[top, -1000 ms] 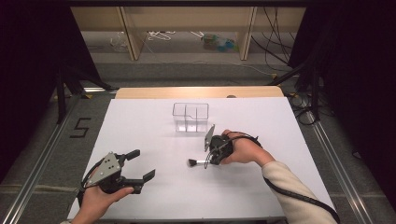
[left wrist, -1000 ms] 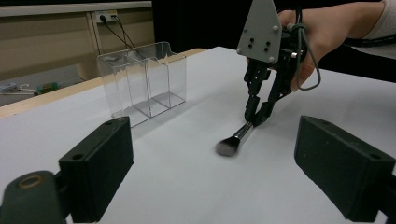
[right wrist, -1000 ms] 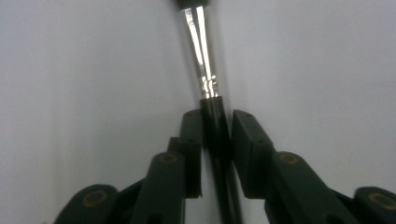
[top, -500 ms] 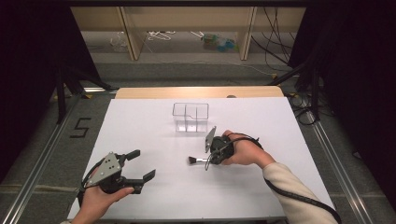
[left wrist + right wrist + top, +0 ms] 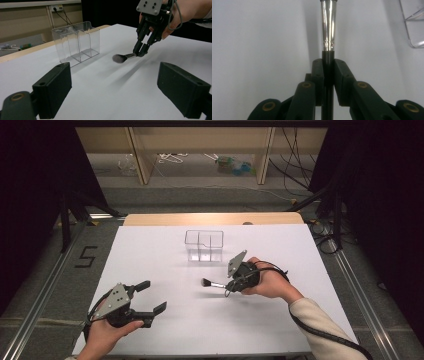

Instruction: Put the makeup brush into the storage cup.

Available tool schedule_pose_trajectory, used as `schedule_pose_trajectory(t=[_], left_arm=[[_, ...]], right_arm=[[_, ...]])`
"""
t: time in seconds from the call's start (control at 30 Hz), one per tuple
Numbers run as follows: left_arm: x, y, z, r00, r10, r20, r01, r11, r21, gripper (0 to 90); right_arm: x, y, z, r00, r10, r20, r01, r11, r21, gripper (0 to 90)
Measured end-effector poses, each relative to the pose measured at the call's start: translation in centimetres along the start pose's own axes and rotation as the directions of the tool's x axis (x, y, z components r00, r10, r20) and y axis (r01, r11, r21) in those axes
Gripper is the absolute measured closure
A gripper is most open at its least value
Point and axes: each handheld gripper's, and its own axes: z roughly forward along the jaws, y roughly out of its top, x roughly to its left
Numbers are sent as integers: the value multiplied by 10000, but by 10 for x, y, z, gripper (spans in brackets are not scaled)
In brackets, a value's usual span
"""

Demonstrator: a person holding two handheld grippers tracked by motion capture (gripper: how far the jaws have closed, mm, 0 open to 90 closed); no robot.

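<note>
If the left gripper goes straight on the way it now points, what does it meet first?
Probably the brush held by the right gripper; its tuft lies about mid-line ahead of the open left gripper. Depth is unclear, so it might pass beside it.

A white table (image 5: 165,255) is standing in the middle, with a strip of bare wood showing along its far edge. A grey carpet floor (image 5: 210,197) is spreading around it, carrying a black number mark (image 5: 86,256) at the left. Behind, a pale wooden shelf (image 5: 200,150) is holding loose cables and small items, while dark curtains are closing both sides and metal rails are running along the floor
</note>
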Motion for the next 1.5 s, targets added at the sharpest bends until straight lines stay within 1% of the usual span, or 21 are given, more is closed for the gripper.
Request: schedule_pose_trajectory(t=[0.17, 0.2, 0.33, 0.47, 0.63, 0.67, 0.7, 0.77, 0.83, 0.9, 0.97, 1.03, 1.1, 1.17, 1.23, 1.27, 1.3, 1.33, 1.37, 1.4, 1.5], left_arm=[[0, 0, -1, 10000, 10, -63, -10, 10000, 87, 121], [0, 0, -1, 10000, 11, -62, -11, 10000, 89, 122], [-1, 0, 0, 9999, -125, -81, 126, 9999, 79, 123], [-1, 0, 0, 9999, -136, -81, 136, 9999, 87, 125], [-1, 0, 0, 9999, -149, -78, 150, 9998, 90, 126], [-1, 0, 0, 9999, -149, -78, 150, 9998, 90, 127], [-1, 0, 0, 9998, -160, -68, 161, 9998, 89, 127], [0, 0, 0, 10000, -48, -61, 49, 9999, 129, 127], [0, 0, 0, 10000, -16, -51, 17, 9999, 132, 129], [1, 0, 0, 10000, -1, -2, 1, 9999, 117, 132], [1, 0, 0, 10000, 2, 3, -2, 10000, 80, 132], [0, -1, 0, 9997, -215, -76, 216, 9997, 124, 134], [0, -1, 0, 9998, -210, -63, 211, 9997, 127, 135], [0, -1, 0, 9998, -213, -64, 214, 9997, 136, 136], [0, -1, 0, 9997, -225, -89, 227, 9996, 139, 138], [0, -1, 0, 9997, -238, -97, 239, 9996, 147, 141], [0, -1, 0, 9997, -239, -94, 241, 9996, 155, 142], [0, -1, 0, 9997, -239, -94, 241, 9996, 155, 142], [1, -1, 0, 10000, -29, -22, 29, 9999, 169, 143], [1, -1, 0, 10000, -71, -31, 72, 9998, 167, 144], [1, -1, 1, 10000, -78, 13, 77, 9998, 180, 146]], right_arm=[[1, -7, -7, 9995, 311, -47, -313, 9985, -448, 796], [1, -10, -9, 9991, 414, 82, -408, 9967, -706, 796], [4, -15, -13, 9978, 656, -77, -661, 9922, -1056, 796], [6, -18, -15, 9968, 800, -76, -803, 9875, -1359, 796], [9, -21, -20, 9950, 999, -78, -995, 9753, -1971, 796], [9, -21, -20, 9950, 999, -78, -995, 9753, -1971, 796], [10, -22, -21, 9941, 1077, -107, -1075, 9705, -2159, 796], [10, -23, -22, 9939, 1102, -67, -1089, 9691, -2212, 796], [11, -25, -23, 9923, 1230, -126, -1223, 9617, -2454, 796], [13, -26, -24, 9907, 1345, -204, -1352, 9569, -2569, 796], [13, -27, -24, 9910, 1329, -146, -1320, 9558, -2627, 796], [14, -28, -25, 9901, 1382, -242, -1396, 9520, -2724, 796], [15, -29, -25, 9888, 1464, -283, -1483, 9460, -2881, 796], [15, -29, -26, 9888, 1460, -303, -1484, 9448, -2922, 796], [16, -30, -26, 9882, 1497, -334, -1526, 9392, -3075, 796], [17, -31, -26, 9867, 1578, -382, -1616, 9326, -3227, 796], [17, -31, -26, 9865, 1595, -386, -1632, 9292, -3317, 796], [17, -31, -26, 9865, 1595, -386, -1632, 9292, -3317, 796], [18, -32, -26, 9860, 1618, -414, -1661, 9237, -3453, 796], [18, -32, -26, 9860, 1629, -365, -1652, 9207, -3537, 796], [19, -33, -26, 9859, 1632, -375, -1657, 9188, -3582, 796]])
